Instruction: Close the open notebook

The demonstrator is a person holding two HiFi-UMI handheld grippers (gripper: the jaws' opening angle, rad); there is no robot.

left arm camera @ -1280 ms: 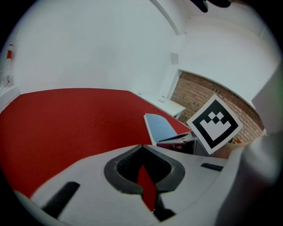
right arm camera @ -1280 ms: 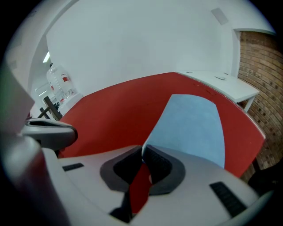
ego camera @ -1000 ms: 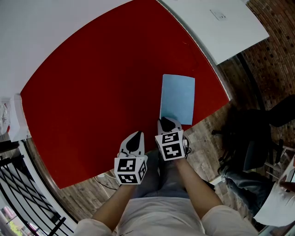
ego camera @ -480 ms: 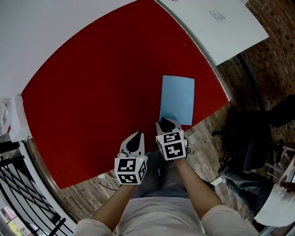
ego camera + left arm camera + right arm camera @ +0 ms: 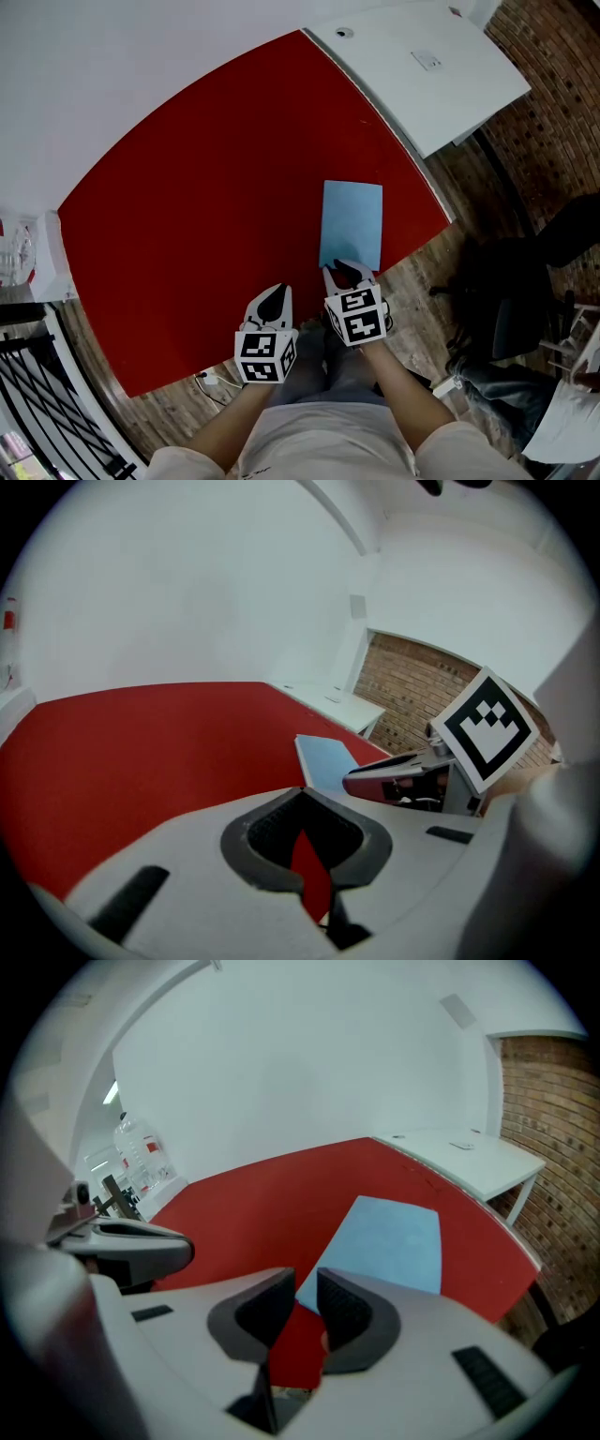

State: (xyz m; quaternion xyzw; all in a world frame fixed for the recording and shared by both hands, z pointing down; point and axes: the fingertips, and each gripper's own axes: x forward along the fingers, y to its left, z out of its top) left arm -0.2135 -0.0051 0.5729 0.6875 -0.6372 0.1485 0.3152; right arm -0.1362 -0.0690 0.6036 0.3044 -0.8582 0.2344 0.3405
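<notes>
The blue notebook [image 5: 352,220] lies shut and flat on the red table [image 5: 206,187], close to its near right edge. It also shows in the left gripper view [image 5: 326,757] and the right gripper view [image 5: 394,1241]. My right gripper [image 5: 345,272] hovers over the notebook's near edge. Its jaws [image 5: 305,1288] stand apart with nothing between them. My left gripper [image 5: 277,295] hangs beside it to the left, over the table's front edge. Its tips [image 5: 302,794] meet and hold nothing.
A white desk [image 5: 422,66] adjoins the table at the far right. A dark chair [image 5: 525,281] stands on the brick floor to the right, with a person holding paper [image 5: 567,422] beyond it. Bottles [image 5: 14,248] stand at the left edge.
Both grippers have risen a little near the table's front edge. The right gripper has come up off the notebook's near edge. The notebook has stayed flat.
</notes>
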